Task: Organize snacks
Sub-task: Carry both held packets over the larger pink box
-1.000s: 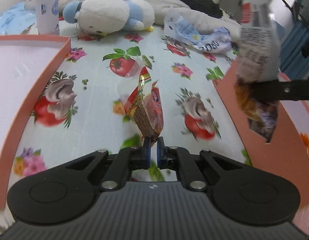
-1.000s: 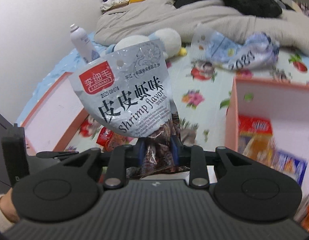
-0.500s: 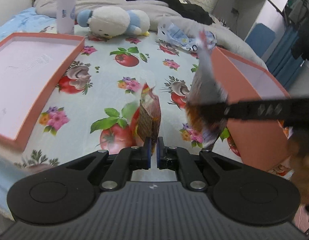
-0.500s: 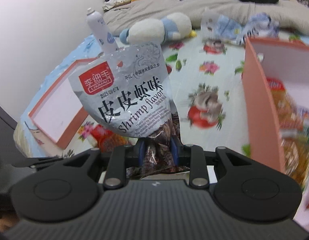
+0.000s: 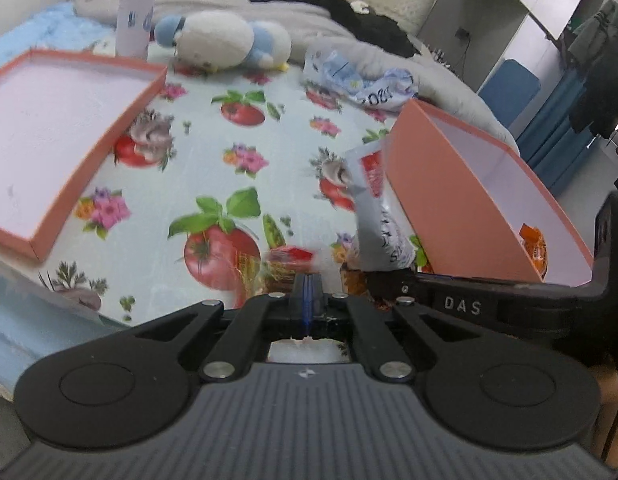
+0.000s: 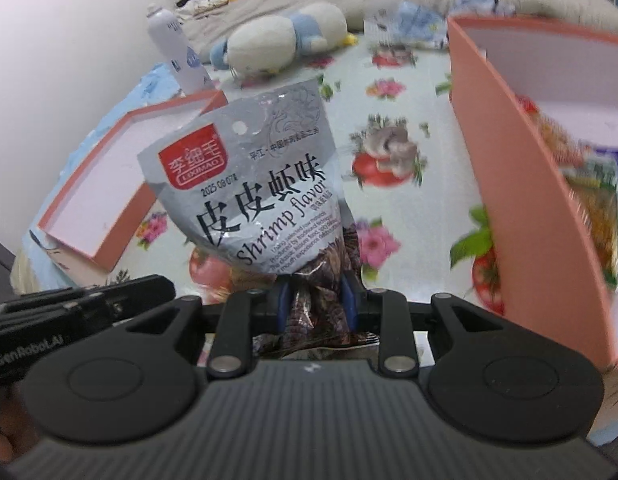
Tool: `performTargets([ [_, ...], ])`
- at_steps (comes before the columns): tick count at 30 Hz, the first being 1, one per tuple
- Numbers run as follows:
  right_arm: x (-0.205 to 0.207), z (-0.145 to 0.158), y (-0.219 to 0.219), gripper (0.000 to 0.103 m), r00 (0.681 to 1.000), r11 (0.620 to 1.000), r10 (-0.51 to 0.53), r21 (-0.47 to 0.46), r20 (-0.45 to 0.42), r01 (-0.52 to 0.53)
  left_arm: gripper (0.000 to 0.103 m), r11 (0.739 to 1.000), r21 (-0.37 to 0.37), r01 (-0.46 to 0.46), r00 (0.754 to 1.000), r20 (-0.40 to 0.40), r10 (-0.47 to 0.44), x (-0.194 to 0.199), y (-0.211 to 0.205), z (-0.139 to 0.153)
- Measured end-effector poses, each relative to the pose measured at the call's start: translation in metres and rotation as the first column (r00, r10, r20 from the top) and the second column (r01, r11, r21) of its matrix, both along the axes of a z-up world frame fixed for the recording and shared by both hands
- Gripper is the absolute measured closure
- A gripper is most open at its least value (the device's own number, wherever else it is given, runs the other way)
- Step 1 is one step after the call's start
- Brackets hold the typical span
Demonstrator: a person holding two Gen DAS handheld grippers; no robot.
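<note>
My right gripper (image 6: 315, 300) is shut on a silver shrimp-flavor snack bag (image 6: 257, 188) and holds it upright above the table; the bag also shows in the left wrist view (image 5: 379, 216) beside the deep pink box (image 5: 441, 200). My left gripper (image 5: 307, 288) is shut on a red and clear snack packet (image 5: 283, 264), which is blurred and mostly hidden behind the fingers. The deep pink box (image 6: 509, 152) holds several snack packs (image 6: 589, 184). The right gripper (image 5: 389, 280) sits just right of my left one.
A shallow pink box lid (image 5: 49, 132) lies at the left, also in the right wrist view (image 6: 109, 184). A plush toy (image 5: 225, 40), a white spray bottle (image 5: 135, 4) and a crumpled plastic bag (image 5: 365, 80) lie at the back. The flowered tablecloth (image 5: 245, 152) ends near me.
Both grippers have pulled back toward the near table edge with their packets. The red packet now lies lower and flatter in my left gripper. The right gripper sits closer to the left one.
</note>
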State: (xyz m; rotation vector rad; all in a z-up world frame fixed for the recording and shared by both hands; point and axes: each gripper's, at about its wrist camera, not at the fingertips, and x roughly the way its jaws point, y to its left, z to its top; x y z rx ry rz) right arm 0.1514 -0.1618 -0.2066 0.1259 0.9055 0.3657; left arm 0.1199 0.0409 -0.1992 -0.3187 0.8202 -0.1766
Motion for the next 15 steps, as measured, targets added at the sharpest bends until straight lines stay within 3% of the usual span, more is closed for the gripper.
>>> performTargets([
  [6,-0.007,0.000,-0.002,0.073,0.999,0.999,-0.021,-0.040,0.032,0.022,0.101,1.000,-0.014,0.020,0.999,-0.047,-0.020,0.010,0.010,-0.017],
  [9,-0.007,0.002,-0.006,0.073,0.998,0.999,-0.043,-0.031,0.037,0.044,0.080,1.000,-0.006,0.025,0.997,-0.078,-0.025,0.020,0.011,-0.025],
  [11,-0.007,0.001,-0.010,0.073,0.997,0.998,-0.063,-0.023,0.032,0.064,0.047,1.000,0.002,0.031,0.997,-0.077,-0.031,0.028,0.010,-0.029],
  [13,-0.007,0.000,-0.013,0.073,0.996,0.996,-0.087,-0.012,0.026,0.087,0.033,0.998,0.036,0.046,0.998,-0.054,-0.044,0.034,0.003,-0.031],
  [15,-0.009,-0.001,-0.016,0.074,0.994,0.994,-0.107,-0.001,0.022,0.107,0.029,0.994,0.083,0.068,0.997,-0.040,-0.065,0.041,-0.007,-0.035],
])
